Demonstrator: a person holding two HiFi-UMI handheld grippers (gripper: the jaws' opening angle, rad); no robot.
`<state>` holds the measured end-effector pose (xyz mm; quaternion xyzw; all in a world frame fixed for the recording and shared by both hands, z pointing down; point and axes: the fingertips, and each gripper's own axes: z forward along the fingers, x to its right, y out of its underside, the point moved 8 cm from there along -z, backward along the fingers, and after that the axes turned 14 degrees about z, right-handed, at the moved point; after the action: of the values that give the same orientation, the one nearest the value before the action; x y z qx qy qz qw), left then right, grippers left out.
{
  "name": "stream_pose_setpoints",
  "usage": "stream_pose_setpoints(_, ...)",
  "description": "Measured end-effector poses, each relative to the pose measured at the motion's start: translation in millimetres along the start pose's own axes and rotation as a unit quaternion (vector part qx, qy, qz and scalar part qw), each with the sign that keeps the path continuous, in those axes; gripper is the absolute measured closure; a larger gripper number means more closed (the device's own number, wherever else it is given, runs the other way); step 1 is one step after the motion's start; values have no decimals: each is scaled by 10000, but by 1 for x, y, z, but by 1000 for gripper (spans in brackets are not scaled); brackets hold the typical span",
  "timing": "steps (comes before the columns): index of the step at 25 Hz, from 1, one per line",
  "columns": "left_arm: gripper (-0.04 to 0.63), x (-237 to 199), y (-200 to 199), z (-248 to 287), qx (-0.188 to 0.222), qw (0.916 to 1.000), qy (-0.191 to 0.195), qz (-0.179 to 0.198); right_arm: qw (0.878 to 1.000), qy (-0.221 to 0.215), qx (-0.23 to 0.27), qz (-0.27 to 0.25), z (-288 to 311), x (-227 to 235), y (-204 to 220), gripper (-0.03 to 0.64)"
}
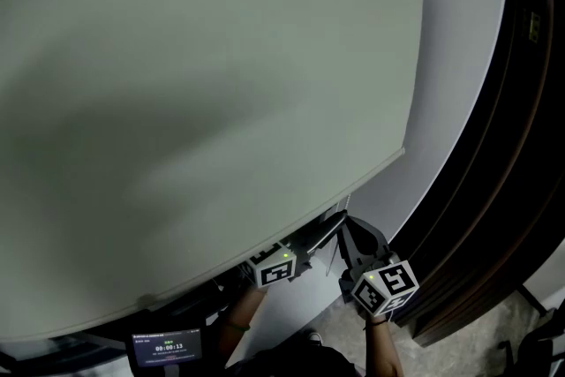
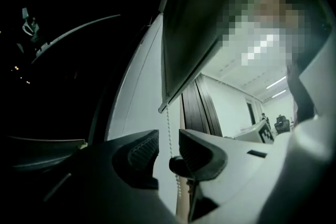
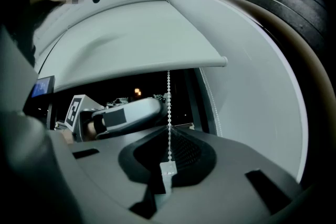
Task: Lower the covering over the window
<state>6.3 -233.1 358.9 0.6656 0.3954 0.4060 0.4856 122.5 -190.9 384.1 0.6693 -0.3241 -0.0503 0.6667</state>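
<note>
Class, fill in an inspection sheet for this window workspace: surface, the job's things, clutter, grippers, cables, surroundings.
Surface: nothing seen; the work is at an upright window, not a table.
Job's things: a pale roller blind covers most of the window; dark glass shows below its bottom rail.
Clutter: nothing seen.
Grippers: left gripper has its jaws apart, with the bead chain running between them, unclamped; right gripper has its jaws shut on the same chain, lower down.
Cables: nothing seen apart from the bead chain, which hangs from the blind's end.
Surroundings: a dark curtain is at the right; a small lit screen is below.
</note>
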Motion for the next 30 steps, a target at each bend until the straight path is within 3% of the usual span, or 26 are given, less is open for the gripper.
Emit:
stream_pose_setpoints(6, 491, 0, -9, 23, 58, 9999, 93, -56, 9999, 92, 29, -40, -3, 8, -4, 597)
stream_pose_setpoints(9, 491, 10, -7, 23, -134, 9998, 140, 41, 9983, 292, -422, -264, -9, 8, 16, 597)
stream_pose_setpoints(11, 491, 16, -6, 21, -210, 9996, 172, 12, 9974, 378, -614, -89, -17, 9, 41, 597)
stream_pose_setpoints(14, 507, 15, -3, 20, -246, 9995, 194, -50, 9975, 365, -520, 298, -22, 9, 53, 597)
stream_pose_setpoints(16, 584, 11, -1, 17, -193, 9996, 134, -123, 9973, 371, -624, 148, -19, 9, 52, 597)
stream_pose_setpoints(20, 589, 4, 2, 15, -133, 9990, 10, -435, 9969, 250, -554, 504, -19, 10, 51, 597)
stream_pose_setpoints(24, 591, 2, 6, 14, -140, 9986, -298, -425, 9966, 215, -645, 462, -22, 6, 50, 597)
stream_pose_setpoints(27, 591, 4, 41, 11, -1005, 9928, -325, -560, 9945, 297, -964, 276, -26, 9, 55, 596)
stream_pose_setpoints(30, 591, 18, 109, -8, -1934, 9741, -369, -1116, 9932, 291, -1021, 477, -37, 14, 57, 595)
